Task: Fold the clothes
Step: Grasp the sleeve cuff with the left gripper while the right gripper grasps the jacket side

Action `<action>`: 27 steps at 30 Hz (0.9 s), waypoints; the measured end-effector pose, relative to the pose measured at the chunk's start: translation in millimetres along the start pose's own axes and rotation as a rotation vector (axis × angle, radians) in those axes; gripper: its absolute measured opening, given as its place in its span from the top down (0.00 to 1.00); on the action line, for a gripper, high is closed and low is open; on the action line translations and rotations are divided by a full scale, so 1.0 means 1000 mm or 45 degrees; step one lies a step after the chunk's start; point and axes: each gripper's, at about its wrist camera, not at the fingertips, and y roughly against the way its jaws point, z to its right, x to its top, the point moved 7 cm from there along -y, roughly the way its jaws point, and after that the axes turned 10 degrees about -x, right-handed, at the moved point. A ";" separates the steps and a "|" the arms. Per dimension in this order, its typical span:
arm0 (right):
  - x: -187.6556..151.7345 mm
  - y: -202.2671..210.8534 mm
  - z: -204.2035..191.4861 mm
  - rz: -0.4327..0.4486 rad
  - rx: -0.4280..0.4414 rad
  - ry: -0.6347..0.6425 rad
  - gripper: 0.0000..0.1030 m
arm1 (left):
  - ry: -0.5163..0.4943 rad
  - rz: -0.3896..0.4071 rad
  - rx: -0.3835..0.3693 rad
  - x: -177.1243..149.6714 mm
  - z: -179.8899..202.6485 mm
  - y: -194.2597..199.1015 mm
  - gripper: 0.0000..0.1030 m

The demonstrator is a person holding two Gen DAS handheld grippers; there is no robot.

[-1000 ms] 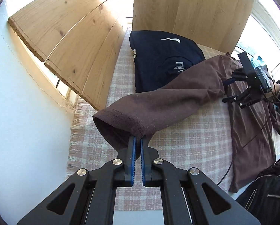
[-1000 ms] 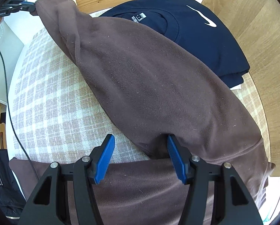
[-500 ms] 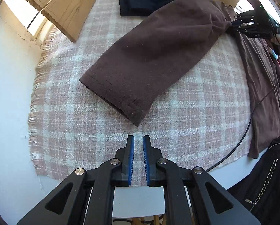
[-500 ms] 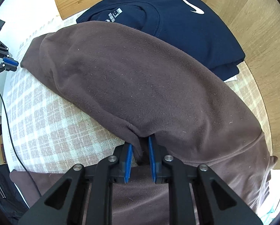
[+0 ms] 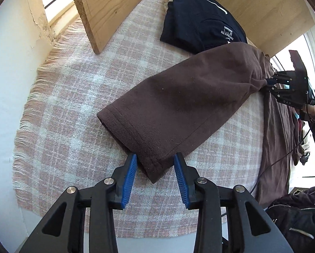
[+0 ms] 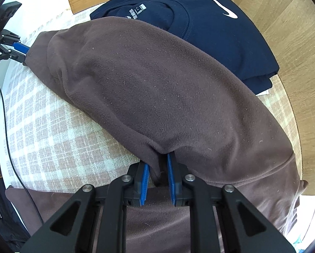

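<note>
A brown fleece sweater lies on the checked cloth, with one sleeve stretched flat across it. My left gripper is open, its jaws on either side of the sleeve's cuff corner. My right gripper is shut on a pinch of the brown fleece at the shoulder end of the sleeve. It also shows in the left wrist view, and the left gripper shows in the right wrist view at the cuff.
A folded navy sweatshirt with a white logo lies at the back by the wooden boards. The pink checked cloth has a fringed edge on the left. A black cable and a black jacket lie at the table's edge.
My left gripper let go of the cuff and the sleeve dropped flat; it has now opened around the cuff corner. My right gripper closed on the fleece at the shoulder.
</note>
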 end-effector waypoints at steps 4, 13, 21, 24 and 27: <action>-0.011 0.002 0.002 -0.001 0.000 0.006 0.84 | 0.063 0.019 0.010 0.003 -0.012 0.005 0.66; -0.019 0.006 -0.015 -0.002 0.006 0.006 0.84 | 0.083 0.020 0.029 0.014 -0.017 -0.001 0.71; -0.025 0.008 -0.009 0.002 0.055 -0.033 0.92 | -0.057 0.106 0.122 0.014 0.008 0.026 0.97; -0.018 0.006 0.019 0.006 0.076 -0.030 0.93 | -0.214 0.209 0.226 0.016 0.028 0.061 0.97; -0.022 0.016 0.013 0.026 0.101 -0.025 0.93 | -0.427 0.270 0.256 0.005 0.047 0.078 0.97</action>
